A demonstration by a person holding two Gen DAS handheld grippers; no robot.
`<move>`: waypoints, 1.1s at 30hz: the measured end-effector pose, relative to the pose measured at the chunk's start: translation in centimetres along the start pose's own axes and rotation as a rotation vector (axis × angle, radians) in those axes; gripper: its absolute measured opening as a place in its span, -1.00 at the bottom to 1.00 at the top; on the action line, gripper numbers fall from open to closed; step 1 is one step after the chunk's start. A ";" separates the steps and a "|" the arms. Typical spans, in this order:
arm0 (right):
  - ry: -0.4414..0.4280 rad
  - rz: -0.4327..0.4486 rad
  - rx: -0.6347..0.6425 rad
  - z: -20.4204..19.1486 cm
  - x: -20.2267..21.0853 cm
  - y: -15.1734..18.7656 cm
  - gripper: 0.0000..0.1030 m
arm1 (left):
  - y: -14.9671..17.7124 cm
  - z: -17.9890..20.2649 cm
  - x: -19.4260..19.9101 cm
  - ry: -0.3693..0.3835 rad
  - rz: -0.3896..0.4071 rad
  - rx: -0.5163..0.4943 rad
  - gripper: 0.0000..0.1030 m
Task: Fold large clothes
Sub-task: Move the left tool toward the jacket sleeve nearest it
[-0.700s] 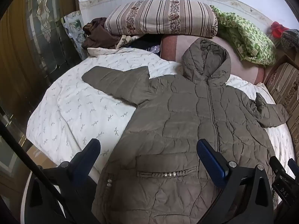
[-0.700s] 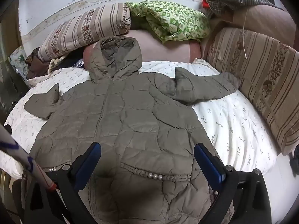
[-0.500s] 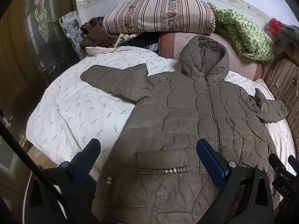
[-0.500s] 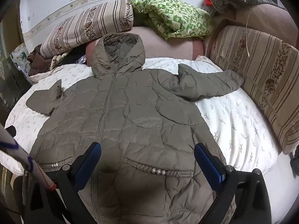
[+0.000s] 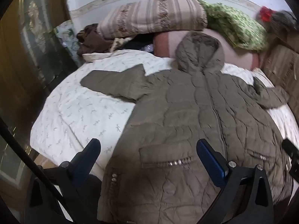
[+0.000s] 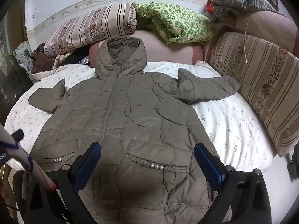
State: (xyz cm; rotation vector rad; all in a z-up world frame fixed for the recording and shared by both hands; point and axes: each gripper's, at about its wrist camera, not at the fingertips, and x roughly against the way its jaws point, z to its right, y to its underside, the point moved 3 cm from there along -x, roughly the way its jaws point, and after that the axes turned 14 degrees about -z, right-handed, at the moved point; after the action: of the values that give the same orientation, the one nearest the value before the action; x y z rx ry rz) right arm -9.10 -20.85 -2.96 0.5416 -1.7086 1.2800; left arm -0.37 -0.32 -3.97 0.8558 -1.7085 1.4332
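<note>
An olive quilted hooded jacket [image 5: 186, 123] [image 6: 134, 115] lies flat and face up on a white patterned bedspread [image 5: 78, 112] [image 6: 229, 123], zipped, hood towards the headboard. Its left sleeve [image 5: 115, 84] stretches out to the side; its right sleeve [image 6: 205, 89] is bent, cuff near the striped cushion. My left gripper [image 5: 147, 153] hangs open above the hem by the left pearl-trimmed pocket [image 5: 168, 162]. My right gripper [image 6: 147, 155] hangs open above the right pocket [image 6: 157, 166]. Nothing sits between either pair of blue fingers.
A striped bolster [image 5: 155, 16] [image 6: 89, 29], a green printed quilt [image 6: 177, 24] and a pink cushion [image 6: 164, 50] line the headboard. A striped cushion [image 6: 261, 85] borders the right side. A wooden glass door [image 5: 22, 56] stands left. A sleeve [image 6: 11, 149] shows at left.
Both views have shifted slightly upwards and forward over the jacket; the left view is now motion-blurred. Both grippers stay open and the jacket has not moved.
</note>
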 end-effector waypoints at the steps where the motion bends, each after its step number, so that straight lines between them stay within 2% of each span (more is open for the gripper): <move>1: 0.000 0.013 -0.001 0.0 0.4 0.2 0.97 | 0.2 0.0 0.0 0.001 -0.004 -0.004 0.98; 5: 0.002 0.074 0.007 -0.1 1.8 0.8 0.97 | 1.0 -0.5 0.2 0.040 -0.035 0.012 0.97; 8: -0.027 0.097 -0.004 0.1 2.3 1.1 0.97 | 1.3 -1.3 0.7 0.058 -0.031 0.035 0.97; 14: -0.096 0.034 0.009 0.1 1.5 0.7 0.87 | 1.3 -4.4 1.6 -0.010 -0.018 0.143 0.97; 17: -0.098 0.028 0.029 -0.1 0.8 0.6 0.75 | 0.4 -6.0 1.2 -0.056 -0.021 0.172 0.97; 21: -0.084 -0.007 0.042 -0.1 -1.0 -0.4 0.57 | -1.4 -8.0 0.0 -0.064 -0.039 0.224 0.97; 25: -0.079 -0.051 0.022 0.1 -3.1 -1.3 0.57 | -2.6 -9.3 -1.7 -0.081 -0.050 0.238 0.97; 30: -0.061 -0.110 0.026 -0.1 -5.5 -1.8 0.57 | -3.6 -10.2 -4.7 -0.048 -0.084 0.246 0.97; 33: -0.045 -0.124 0.040 -0.3 -6.4 -1.9 0.57 | -4.1 -10.8 -6.0 -0.070 -0.097 0.250 0.97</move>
State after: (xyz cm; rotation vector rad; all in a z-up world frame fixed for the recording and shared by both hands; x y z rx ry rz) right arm -4.30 -22.31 -7.43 0.6942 -1.6620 1.2240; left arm 7.43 9.92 -5.98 1.1194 -1.5352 1.5881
